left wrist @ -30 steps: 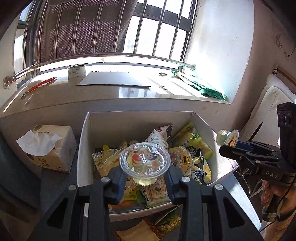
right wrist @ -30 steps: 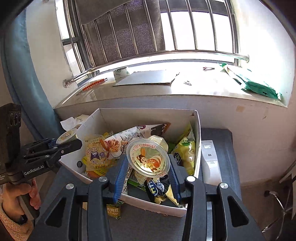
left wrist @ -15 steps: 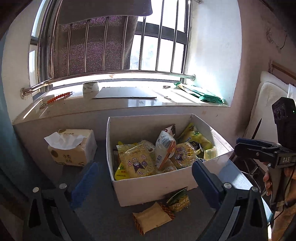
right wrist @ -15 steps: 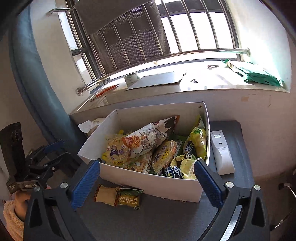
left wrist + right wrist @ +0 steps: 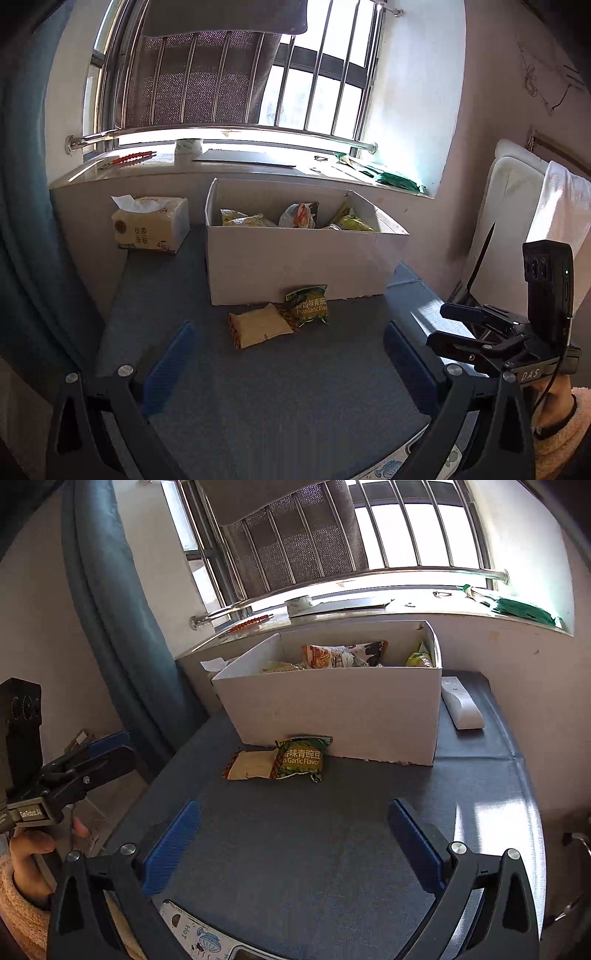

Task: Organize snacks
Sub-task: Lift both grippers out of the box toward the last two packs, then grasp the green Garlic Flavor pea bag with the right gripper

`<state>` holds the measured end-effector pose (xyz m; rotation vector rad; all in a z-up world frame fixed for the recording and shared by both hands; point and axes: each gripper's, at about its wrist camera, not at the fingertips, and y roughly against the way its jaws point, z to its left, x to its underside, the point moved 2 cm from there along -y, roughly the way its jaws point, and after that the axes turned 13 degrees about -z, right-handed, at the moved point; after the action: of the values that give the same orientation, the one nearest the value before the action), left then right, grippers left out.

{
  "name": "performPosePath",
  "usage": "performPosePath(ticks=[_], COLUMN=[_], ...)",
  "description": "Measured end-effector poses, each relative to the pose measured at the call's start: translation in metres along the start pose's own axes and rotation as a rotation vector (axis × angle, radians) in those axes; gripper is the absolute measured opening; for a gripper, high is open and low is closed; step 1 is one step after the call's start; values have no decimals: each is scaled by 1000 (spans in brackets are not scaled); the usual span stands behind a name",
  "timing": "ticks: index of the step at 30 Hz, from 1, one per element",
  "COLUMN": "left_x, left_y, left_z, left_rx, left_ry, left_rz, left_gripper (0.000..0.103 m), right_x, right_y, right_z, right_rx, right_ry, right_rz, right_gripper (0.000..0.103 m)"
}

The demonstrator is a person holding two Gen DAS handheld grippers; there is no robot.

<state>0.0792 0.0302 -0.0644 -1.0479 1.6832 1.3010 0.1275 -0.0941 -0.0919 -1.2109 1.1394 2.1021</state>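
Left wrist view: left gripper (image 5: 288, 363) spread wide, nothing between its blue pads (image 5: 168, 363). Two loose snack packets lie on the grey table (image 5: 295, 398) at 12 o'clock from the gripper, well apart from it: a tan packet (image 5: 258, 329) and a green pea packet (image 5: 307, 305), touching each other, the green one just at the front wall of the white box (image 5: 295, 266). Box holds more snack bags (image 5: 295, 218), tops showing above the rim. Tissue pack (image 5: 149, 225) at 10 o'clock, beside the box's left wall. Right gripper (image 5: 458, 328) visible at 3 o'clock; fingers apart, empty. Open table between left gripper and packets.

Right wrist view: right gripper (image 5: 293, 843) also wide, empty. Green pea packet (image 5: 301, 758) at 12 o'clock, overlapping the tan packet (image 5: 247, 764) to its left; both in front of the white box (image 5: 340, 709). White remote-like unit (image 5: 461, 705) at 1 o'clock, just beside the box's right wall. Left gripper (image 5: 107, 751) at 9 o'clock, off the table edge. Windowsill (image 5: 369, 609) behind the box.
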Motion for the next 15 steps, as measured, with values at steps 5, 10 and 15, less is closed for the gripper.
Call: performPosePath(ticks=[5,10,15], left_x=[25,31,32], left_y=[13,23,25], left_z=[6,17,24], left_rx=[-17,-43,-44], left_ry=[34,54,58], left_rz=[42,45,49], left_gripper=[103,103,103], right_x=[24,13,-7], right_y=[-20,-45,-93], right_z=[-9,-9,-3], right_rx=[-39,-11,-21], right_ry=[-89,-49,-10], right_rz=[112,113,165], right_gripper=[103,103,103])
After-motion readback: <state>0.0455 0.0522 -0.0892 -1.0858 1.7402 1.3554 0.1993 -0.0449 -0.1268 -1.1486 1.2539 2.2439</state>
